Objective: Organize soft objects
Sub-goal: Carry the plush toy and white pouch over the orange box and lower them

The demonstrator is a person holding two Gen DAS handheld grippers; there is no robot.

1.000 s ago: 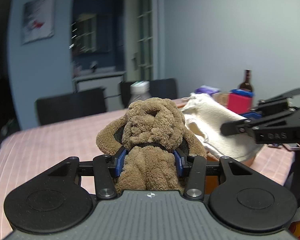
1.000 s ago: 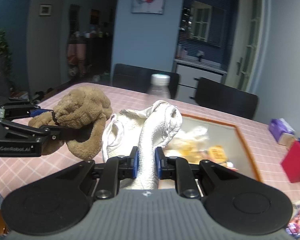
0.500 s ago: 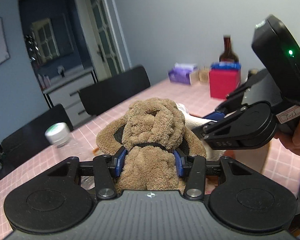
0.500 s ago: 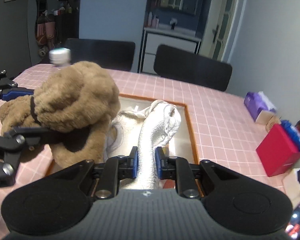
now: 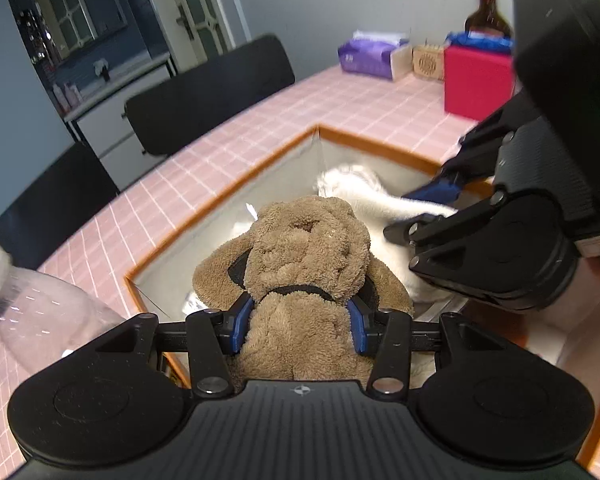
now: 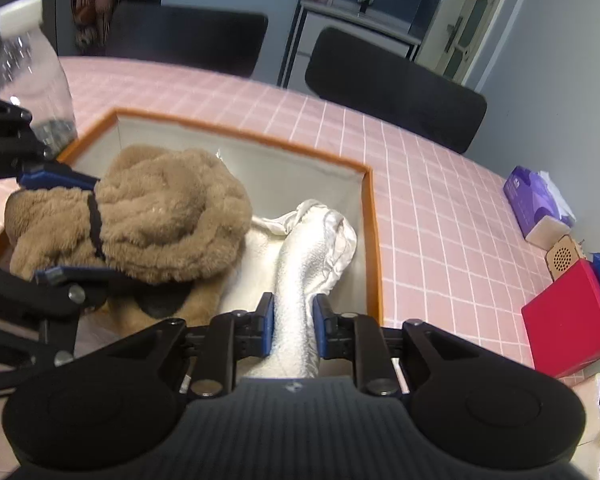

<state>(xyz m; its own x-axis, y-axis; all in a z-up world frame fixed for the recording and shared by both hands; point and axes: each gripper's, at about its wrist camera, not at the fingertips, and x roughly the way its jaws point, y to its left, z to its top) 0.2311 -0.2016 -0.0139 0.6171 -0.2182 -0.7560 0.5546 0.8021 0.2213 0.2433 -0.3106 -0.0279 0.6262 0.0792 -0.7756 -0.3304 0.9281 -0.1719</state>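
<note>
Pink checked tablecloth (image 6: 428, 184) covers the table, with black chairs (image 6: 396, 84) and a white cabinet against blue walls beyond it. On the cloth sits an open storage box with an orange rim and pale grey fabric walls (image 6: 368, 216), and both grippers point down into it.

The left gripper (image 5: 298, 320) has its blue-padded jaws about half open and pressed against the sides of a brown fluffy plush toy with a black collar (image 5: 304, 256). The pads pinch the toy just below the collar, so its head sticks out past the fingertips and hangs over the box's inside, near the left wall in the right wrist view.

The right gripper (image 6: 294, 320) has its jaws narrowly apart, and they have just been opening. A rolled white terry towel (image 6: 308, 256) runs between the blue pads, touching both, and its far end lies crumpled low in the box near the right wall. Plush toy and towel touch side by side.

A clear plastic bottle with a white cap (image 6: 32, 76) stands just outside the box's left corner. Farther off on the table are a purple tissue pack (image 6: 536, 200), a red box (image 6: 572, 320) and a brown glass bottle (image 5: 488, 12).
</note>
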